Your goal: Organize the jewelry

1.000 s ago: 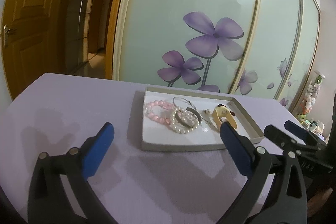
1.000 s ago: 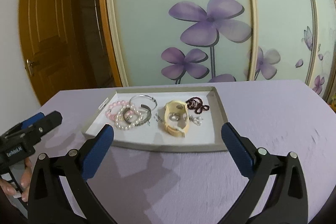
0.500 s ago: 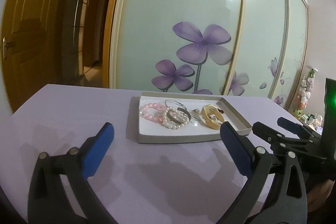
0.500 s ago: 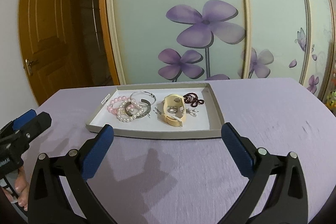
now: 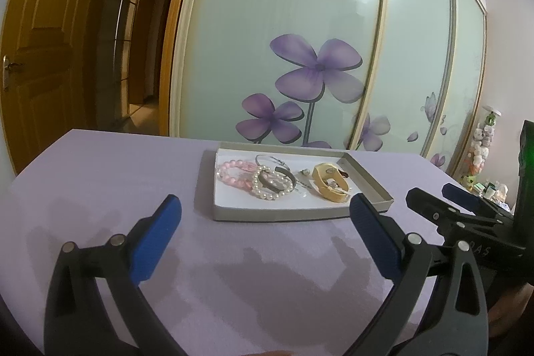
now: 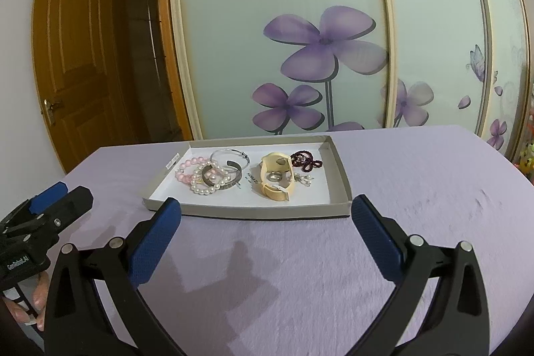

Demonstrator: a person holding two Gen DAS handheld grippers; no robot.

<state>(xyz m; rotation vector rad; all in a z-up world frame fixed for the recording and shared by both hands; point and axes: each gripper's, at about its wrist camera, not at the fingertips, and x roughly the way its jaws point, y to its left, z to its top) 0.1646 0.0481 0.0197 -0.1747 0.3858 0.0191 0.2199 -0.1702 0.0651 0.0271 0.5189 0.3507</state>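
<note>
A shallow grey tray (image 5: 300, 214) (image 6: 340, 169) with a white floor lies on the lilac table. In it are a pink bead bracelet (image 5: 230, 175) (image 6: 185, 169), a pearl bracelet (image 5: 267, 194) (image 6: 203, 189), a silver bangle (image 6: 230, 154), a dark cuff (image 5: 277, 179), a yellow band (image 5: 330, 189) (image 6: 277, 186), a dark red bead string (image 6: 305, 160) and small silver pieces. My left gripper (image 5: 265, 216) (image 6: 50, 202) stands open short of the tray's near edge. My right gripper (image 6: 265, 216) (image 5: 434, 199) is open too, with nothing between its fingers.
The lilac cloth-covered table (image 6: 417, 189) runs wide around the tray. Behind it stand sliding glass doors (image 5: 317, 39) painted with purple flowers, and a wooden door (image 6: 73, 65) at the left. A person's hand (image 6: 30, 309) shows at the lower left of the right wrist view.
Both grippers have drawn back and dropped lower, so the tray looks smaller and farther away. Both stay open. The jewelry has not moved.
</note>
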